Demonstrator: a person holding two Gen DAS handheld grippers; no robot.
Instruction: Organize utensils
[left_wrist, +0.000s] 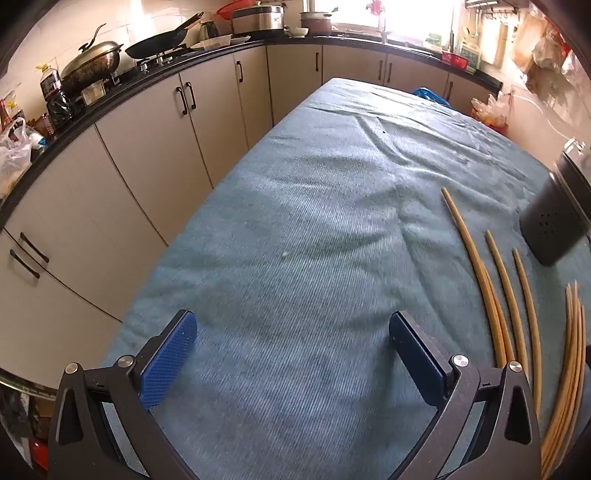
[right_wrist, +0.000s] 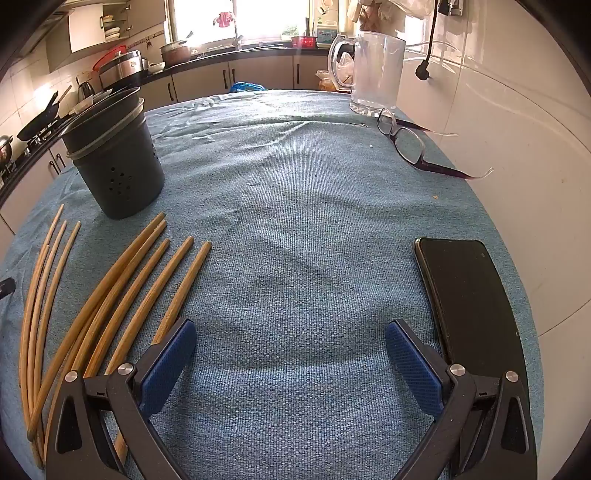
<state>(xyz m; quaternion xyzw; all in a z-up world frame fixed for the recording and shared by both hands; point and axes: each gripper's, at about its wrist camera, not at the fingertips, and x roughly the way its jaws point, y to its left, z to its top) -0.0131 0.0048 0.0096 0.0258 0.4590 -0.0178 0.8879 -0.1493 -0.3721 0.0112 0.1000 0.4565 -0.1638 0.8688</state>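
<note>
Several long tan wooden chopsticks (right_wrist: 122, 295) lie loose on blue cloth (right_wrist: 295, 229), left of the right gripper (right_wrist: 290, 365), axes running toward the dark perforated utensil holder (right_wrist: 114, 162). Right gripper nearer; left gripper (left_wrist: 293, 360) farther. Both wide apart, empty.

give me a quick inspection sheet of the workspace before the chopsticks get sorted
surface: table under a wrinkled blue cloth.
job's things: wooden chopsticks lie loose in a fan on the cloth; dark holder stands upright just beyond them, nothing seen in it.
clutter: black phone lying flat, glasses, clear jug by the wall.
grippers: left gripper and right gripper both open, nothing between the pads, above bare cloth.
cables: a black cable with plug hangs on the wall.
surroundings: kitchen counter with pans and pots, cabinets below, bright window.
</note>
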